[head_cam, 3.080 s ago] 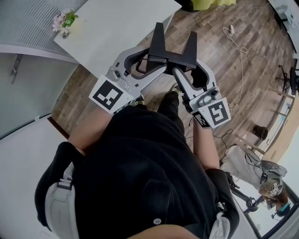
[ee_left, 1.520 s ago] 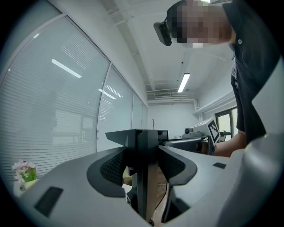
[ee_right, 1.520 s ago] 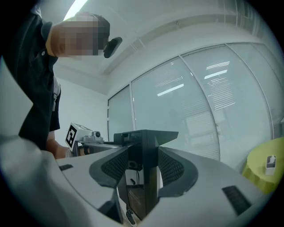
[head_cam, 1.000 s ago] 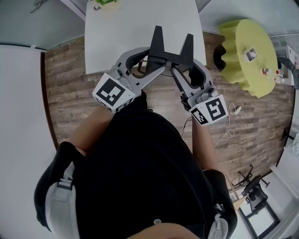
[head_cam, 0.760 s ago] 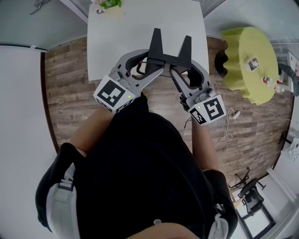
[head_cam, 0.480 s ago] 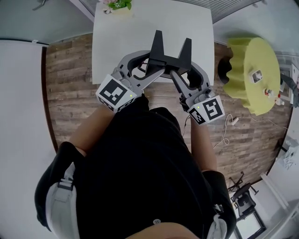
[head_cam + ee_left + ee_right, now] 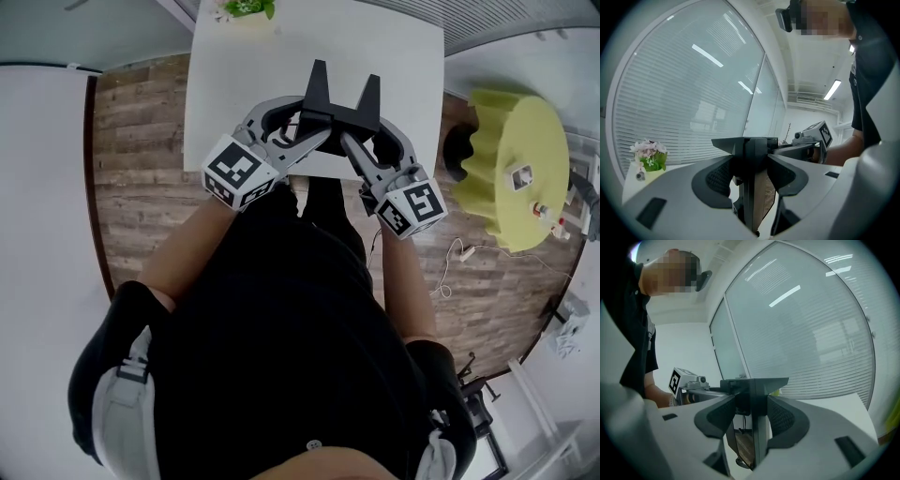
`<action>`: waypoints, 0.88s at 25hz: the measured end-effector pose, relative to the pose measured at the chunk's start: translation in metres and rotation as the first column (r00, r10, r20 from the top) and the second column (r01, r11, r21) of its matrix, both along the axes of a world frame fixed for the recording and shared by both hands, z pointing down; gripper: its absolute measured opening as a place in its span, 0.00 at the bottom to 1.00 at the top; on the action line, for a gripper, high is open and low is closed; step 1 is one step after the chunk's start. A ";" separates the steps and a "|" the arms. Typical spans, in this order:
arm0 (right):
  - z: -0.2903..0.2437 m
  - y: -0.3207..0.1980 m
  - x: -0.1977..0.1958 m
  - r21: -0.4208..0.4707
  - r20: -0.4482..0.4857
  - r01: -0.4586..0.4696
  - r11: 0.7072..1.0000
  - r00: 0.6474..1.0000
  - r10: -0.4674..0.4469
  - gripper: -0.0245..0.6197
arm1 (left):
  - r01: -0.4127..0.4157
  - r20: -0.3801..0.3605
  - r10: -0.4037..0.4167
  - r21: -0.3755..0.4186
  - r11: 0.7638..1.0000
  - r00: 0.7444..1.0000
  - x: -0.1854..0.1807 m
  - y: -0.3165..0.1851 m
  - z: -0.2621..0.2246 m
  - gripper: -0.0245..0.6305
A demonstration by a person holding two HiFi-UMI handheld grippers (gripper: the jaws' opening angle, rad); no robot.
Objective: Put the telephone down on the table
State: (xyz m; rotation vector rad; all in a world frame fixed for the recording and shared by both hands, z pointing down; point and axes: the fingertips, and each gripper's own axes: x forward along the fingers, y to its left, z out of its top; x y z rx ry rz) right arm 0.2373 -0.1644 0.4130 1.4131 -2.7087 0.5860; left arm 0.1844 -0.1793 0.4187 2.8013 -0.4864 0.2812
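The white table (image 7: 403, 56) lies directly ahead of me. The black telephone (image 7: 339, 105) is held over its near edge, both prongs pointing away from me. My left gripper (image 7: 317, 133) and right gripper (image 7: 349, 139) each clamp the telephone's base from opposite sides, pads pressed against it. A small flower pot (image 7: 246, 9) stands at the table's far left corner.

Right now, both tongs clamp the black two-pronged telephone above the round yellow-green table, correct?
Wrong table. The left tongs and right tongs clamp the black two-pronged telephone, but at the near edge of the white rectangular table; the head view shows the round yellow-green table off to the right.
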 end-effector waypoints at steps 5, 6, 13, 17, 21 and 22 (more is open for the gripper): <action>0.035 -0.028 0.019 -0.080 0.032 0.037 0.996 0.999 -0.035 0.39 | 0.053 0.038 -0.051 -0.062 0.997 0.998 0.018 -0.025 0.034 0.39; 0.041 -0.034 0.023 -0.092 0.035 0.044 0.995 0.999 -0.041 0.39 | 0.064 0.040 -0.061 -0.076 0.995 0.997 0.022 -0.030 0.040 0.39; 0.081 -0.075 0.044 -0.173 0.069 0.076 0.982 0.996 -0.065 0.39 | 0.104 0.057 -0.096 -0.151 0.983 0.994 0.042 -0.069 0.080 0.39; 0.106 -0.093 0.051 -0.223 0.072 0.086 0.971 0.995 -0.072 0.39 | 0.117 0.069 -0.105 -0.206 0.971 0.992 0.048 -0.085 0.106 0.39; 0.132 -0.106 0.055 -0.271 0.090 0.094 0.958 0.993 -0.073 0.39 | 0.134 0.092 -0.115 -0.243 0.961 0.989 0.053 -0.098 0.131 0.39; 0.138 -0.110 0.056 -0.281 0.093 0.096 0.955 0.993 -0.073 0.39 | 0.140 0.093 -0.119 -0.258 0.956 0.988 0.054 -0.102 0.137 0.39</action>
